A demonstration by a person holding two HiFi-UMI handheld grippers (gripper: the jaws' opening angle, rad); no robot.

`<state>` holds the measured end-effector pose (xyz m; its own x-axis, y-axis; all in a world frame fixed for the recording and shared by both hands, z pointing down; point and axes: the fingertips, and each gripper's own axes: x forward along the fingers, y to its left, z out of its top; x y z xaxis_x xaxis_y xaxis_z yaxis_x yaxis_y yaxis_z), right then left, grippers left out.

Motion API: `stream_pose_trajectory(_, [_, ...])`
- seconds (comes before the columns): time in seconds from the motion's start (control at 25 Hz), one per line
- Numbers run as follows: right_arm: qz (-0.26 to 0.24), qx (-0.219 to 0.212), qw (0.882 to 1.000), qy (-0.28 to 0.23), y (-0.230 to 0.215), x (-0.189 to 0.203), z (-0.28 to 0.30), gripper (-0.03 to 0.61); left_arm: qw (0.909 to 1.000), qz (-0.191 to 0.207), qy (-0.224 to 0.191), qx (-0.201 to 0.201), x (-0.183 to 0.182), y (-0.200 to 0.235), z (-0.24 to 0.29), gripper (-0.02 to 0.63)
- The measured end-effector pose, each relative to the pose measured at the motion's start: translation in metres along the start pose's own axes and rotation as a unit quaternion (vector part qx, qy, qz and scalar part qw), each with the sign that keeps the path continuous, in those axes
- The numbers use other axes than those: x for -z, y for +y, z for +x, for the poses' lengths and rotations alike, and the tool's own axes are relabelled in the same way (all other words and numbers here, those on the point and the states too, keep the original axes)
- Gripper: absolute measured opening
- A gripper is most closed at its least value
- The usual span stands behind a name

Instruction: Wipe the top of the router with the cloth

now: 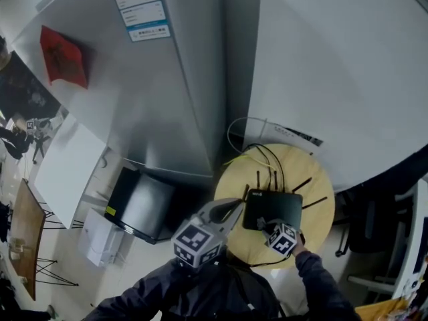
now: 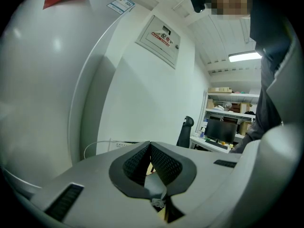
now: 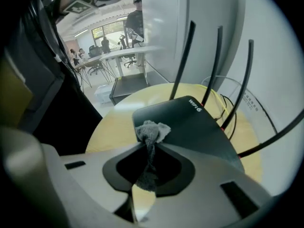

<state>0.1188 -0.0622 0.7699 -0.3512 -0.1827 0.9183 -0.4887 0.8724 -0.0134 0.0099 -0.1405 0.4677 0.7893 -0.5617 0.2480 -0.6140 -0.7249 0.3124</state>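
The right claw (image 3: 151, 144) is shut tight on the cloth (image 3: 152, 129), a small grey rag. A crumpled tuft sticks out past the tips and a strip hangs back through the gap behind them. The tuft sits at the near edge of the router (image 3: 199, 127), over its flat black top; whether it presses on the top or rides just above cannot be told. In the head view this claw (image 1: 263, 223) reaches onto the router (image 1: 272, 209) from the near side.

The router lies flat on a round, pale wooden surface (image 1: 314, 186), about at its middle (white "WIFI 6" lettering shows on the lid in the right gripper view). 3 thin black antennas (image 3: 217, 61) stand up along the router's far edge. Beyond the router, yellow and black cables (image 1: 261, 154) loop across the surface toward the wall.

The left claw (image 2: 150, 146) has its 2 ribbed pads together with nothing between them, and it points at the white wall. In the head view it (image 1: 233, 207) hovers just to the left of the router, apart from it.
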Motion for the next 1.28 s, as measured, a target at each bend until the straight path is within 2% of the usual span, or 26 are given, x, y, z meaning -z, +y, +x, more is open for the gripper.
stream_pose_trajectory(0.16, [0.015, -0.002, 1.000, -0.009, 0.013, 0.006, -0.002, 0.071, 1.0000, 0.001, 0.003, 0.009, 0.003, -0.005, 0.002, 0.002])
stream_pose_trajectory(0.28, [0.041, 0.004, 0.999, -0.035, 0.004, 0.003, -0.008, 0.071, 0.9999, 0.000, -0.001, 0.015, -0.002, -0.010, 0.004, 0.002])
stream_pose_trajectory(0.4, [0.065, 0.039, 0.996, -0.054, -0.031, -0.003, -0.022, 0.071, 0.9999, 0.005, -0.001, 0.012, -0.001, -0.008, 0.003, 0.002])
stream_pose_trajectory(0.6, [0.060, 0.118, 0.991, -0.030, -0.101, 0.001, -0.032, 0.071, 1.0000, 0.001, 0.000, 0.002, -0.002, -0.003, 0.001, 0.002])
stream_pose_trajectory(0.84, [0.077, 0.157, 0.985, -0.003, -0.149, 0.013, -0.024, 0.071, 0.9999, 0.004, -0.002, -0.015, -0.007, 0.009, 0.001, 0.002])
stream_pose_trajectory(1.16, [0.059, 0.150, 0.987, 0.014, -0.159, 0.016, -0.010, 0.071, 0.9998, 0.004, -0.003, -0.020, -0.009, 0.016, 0.008, 0.002])
stream_pose_trajectory(1.28, [0.054, 0.133, 0.989, 0.018, -0.150, 0.020, -0.007, 0.071, 0.9999, 0.003, -0.002, -0.016, -0.011, 0.014, 0.013, 0.002])
